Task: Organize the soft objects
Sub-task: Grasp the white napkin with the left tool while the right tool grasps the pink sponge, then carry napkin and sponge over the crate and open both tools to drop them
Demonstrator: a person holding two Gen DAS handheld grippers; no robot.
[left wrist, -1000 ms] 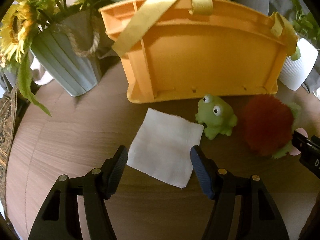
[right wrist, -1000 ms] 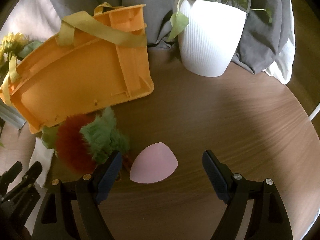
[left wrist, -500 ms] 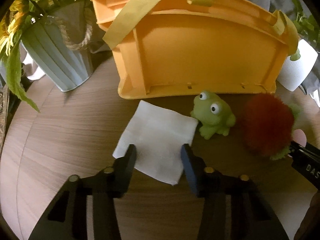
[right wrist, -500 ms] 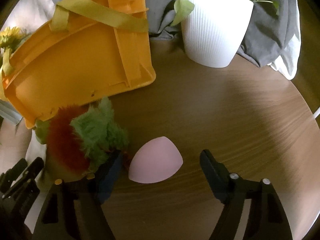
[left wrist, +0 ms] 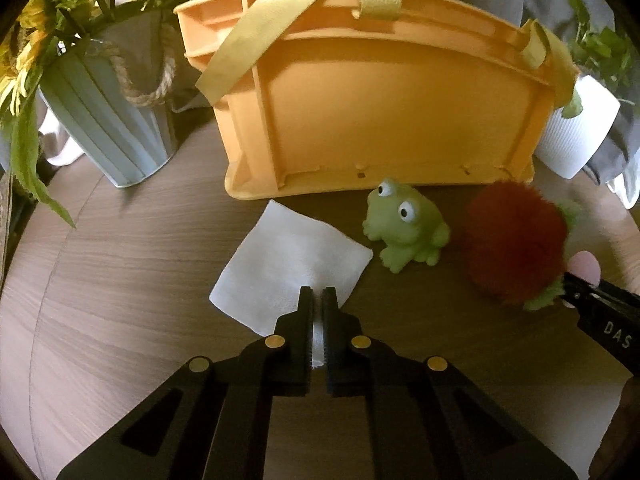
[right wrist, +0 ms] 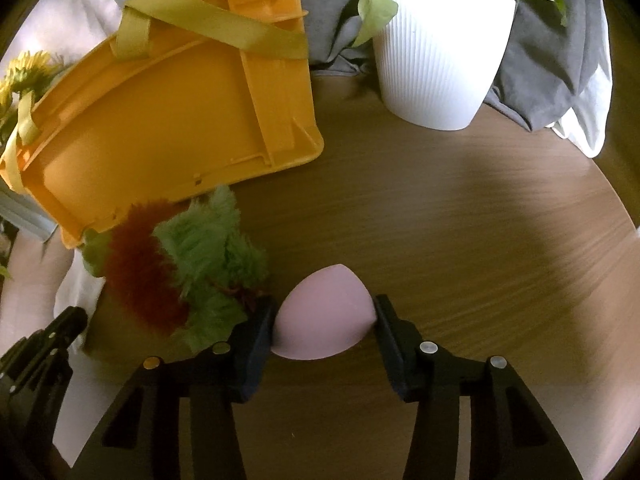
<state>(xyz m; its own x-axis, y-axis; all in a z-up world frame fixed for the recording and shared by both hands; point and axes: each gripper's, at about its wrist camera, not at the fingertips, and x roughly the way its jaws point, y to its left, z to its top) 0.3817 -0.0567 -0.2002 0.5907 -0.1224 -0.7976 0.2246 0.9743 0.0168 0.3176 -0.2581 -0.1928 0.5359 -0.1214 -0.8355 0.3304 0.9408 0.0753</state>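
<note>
Two grippers work the round table (right wrist: 460, 216). Leftmost, the left gripper (left wrist: 318, 296) is clenched on the near edge of the white cloth (left wrist: 288, 256); rightward sit a green frog (left wrist: 404, 224), a red-green plush (left wrist: 516, 240), then the right gripper (right wrist: 326, 312), its jaws closing onto the pink sponge (right wrist: 324, 312).

Orange basket (left wrist: 384, 112), yellow straps (left wrist: 256, 32); white cloth (left wrist: 288, 264); green frog (left wrist: 404, 228); red-and-green plush (right wrist: 176, 264); pink sponge (right wrist: 324, 320); white ribbed pot (right wrist: 440, 48); wood-grain worktop (right wrist: 480, 240).
</note>
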